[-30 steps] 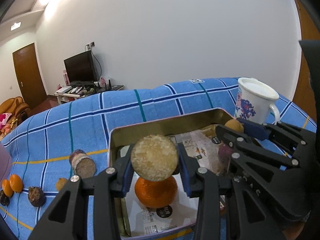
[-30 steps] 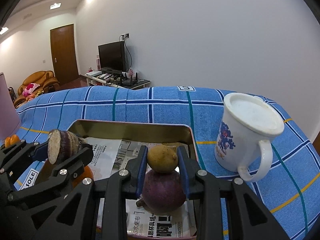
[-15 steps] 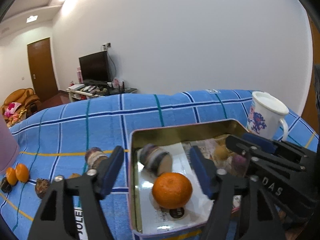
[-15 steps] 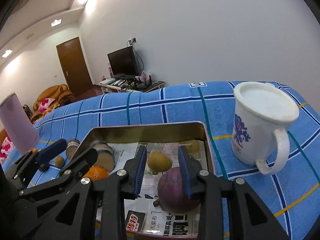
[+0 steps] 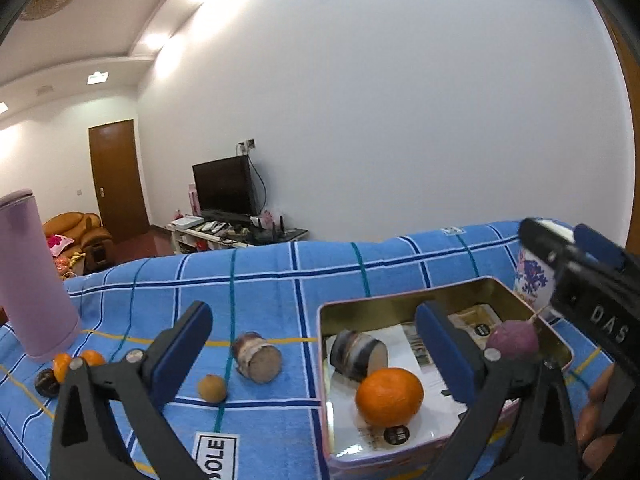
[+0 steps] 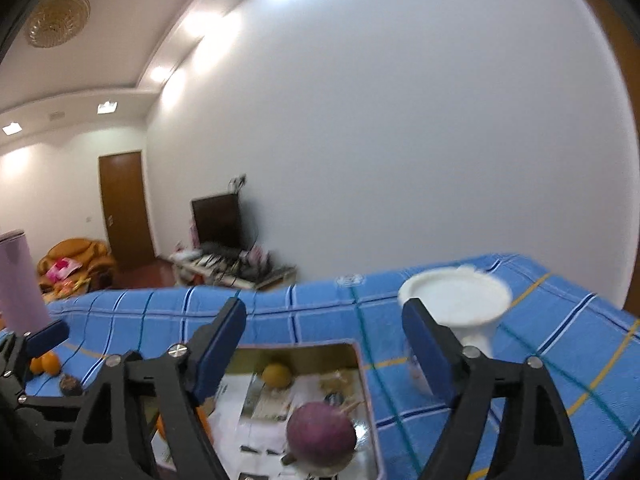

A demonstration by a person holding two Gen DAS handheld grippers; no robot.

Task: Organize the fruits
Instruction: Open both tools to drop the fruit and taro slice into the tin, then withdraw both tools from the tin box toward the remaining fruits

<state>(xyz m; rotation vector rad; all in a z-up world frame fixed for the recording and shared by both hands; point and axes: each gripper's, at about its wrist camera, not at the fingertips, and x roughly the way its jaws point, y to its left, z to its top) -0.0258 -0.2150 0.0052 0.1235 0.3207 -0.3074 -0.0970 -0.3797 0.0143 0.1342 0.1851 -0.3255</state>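
Note:
A gold-lined tin (image 5: 400, 300) on the blue checked cloth holds an orange (image 5: 390, 396), a cut brown root piece (image 5: 358, 354), a purple fruit (image 5: 512, 340) and a small yellow fruit (image 6: 276, 376). My left gripper (image 5: 314, 340) hovers over the tin's left edge. Its jaws are opening wide with nothing between them. My right gripper (image 6: 322, 328) is above the tin's right half, over the purple fruit (image 6: 322, 432). Its jaws are also opening and hold nothing. On the cloth left of the tin lie another cut piece (image 5: 256, 356) and a small brown fruit (image 5: 212, 388).
A white flowered mug (image 6: 456, 300) stands right of the tin. A pink tumbler (image 5: 32, 292) stands at the far left, with small oranges (image 5: 76, 360) and a dark fruit (image 5: 46, 380) at its foot. A person's fingers (image 5: 596, 400) show at the lower right.
The left gripper let go of the cut piece and the right let go of the yellow fruit. Both now lie in the tin. Both grippers opened wide and drew back and up.

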